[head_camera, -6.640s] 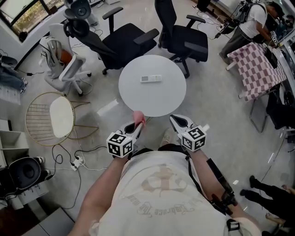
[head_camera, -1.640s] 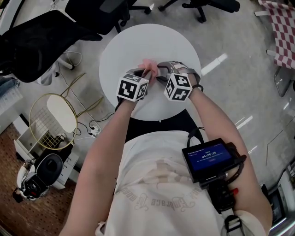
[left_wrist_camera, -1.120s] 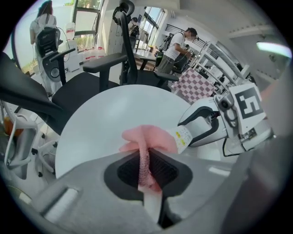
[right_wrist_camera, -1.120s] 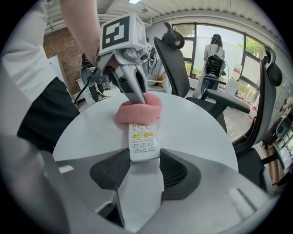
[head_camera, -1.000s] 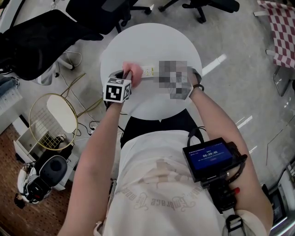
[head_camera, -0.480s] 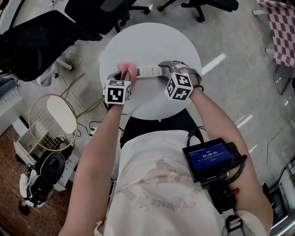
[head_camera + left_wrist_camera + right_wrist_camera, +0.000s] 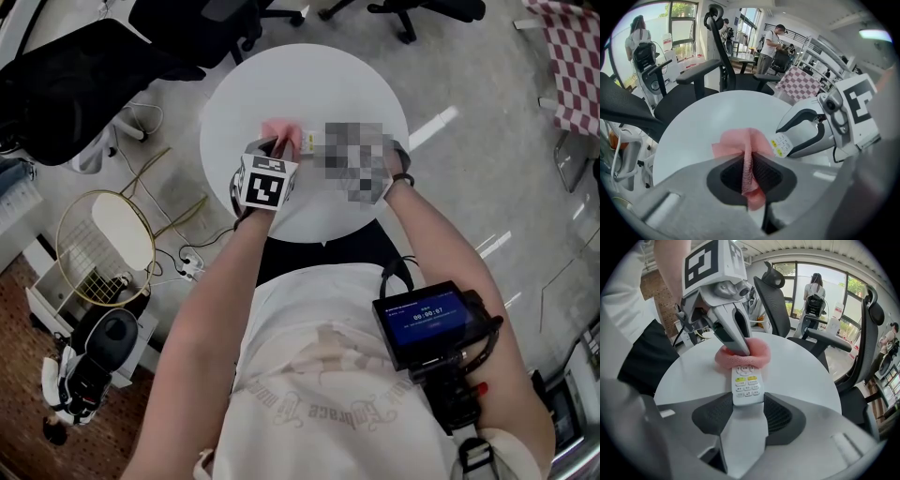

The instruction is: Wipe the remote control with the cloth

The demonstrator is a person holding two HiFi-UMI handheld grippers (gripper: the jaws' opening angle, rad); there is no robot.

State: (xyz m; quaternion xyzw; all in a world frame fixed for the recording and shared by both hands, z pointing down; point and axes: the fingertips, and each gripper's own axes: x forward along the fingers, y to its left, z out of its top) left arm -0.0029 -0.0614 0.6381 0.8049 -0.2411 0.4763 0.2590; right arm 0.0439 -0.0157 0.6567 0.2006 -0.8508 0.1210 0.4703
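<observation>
Left gripper (image 7: 749, 172), clamping cloth (image 7: 739, 142), slid along remote control (image 7: 746, 383) clamped in right gripper (image 7: 747, 414).

Fuzzy pink cloth (image 7: 740, 143) (terry-like), smooth plastic remote (image 7: 746, 385), matt table (image 7: 309, 84)

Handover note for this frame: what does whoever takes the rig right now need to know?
Left gripper: shut on the pink cloth, which is pinched in a fold between its jaws.
Right gripper: shut on the white remote control, holding one end, buttons up.
Where: both are over the round white table; the cloth is bunched over the remote's other end.
Done: cloth and remote are gripped and in contact.
Left: probably wipe along the uncovered button face, then set both down.
</observation>
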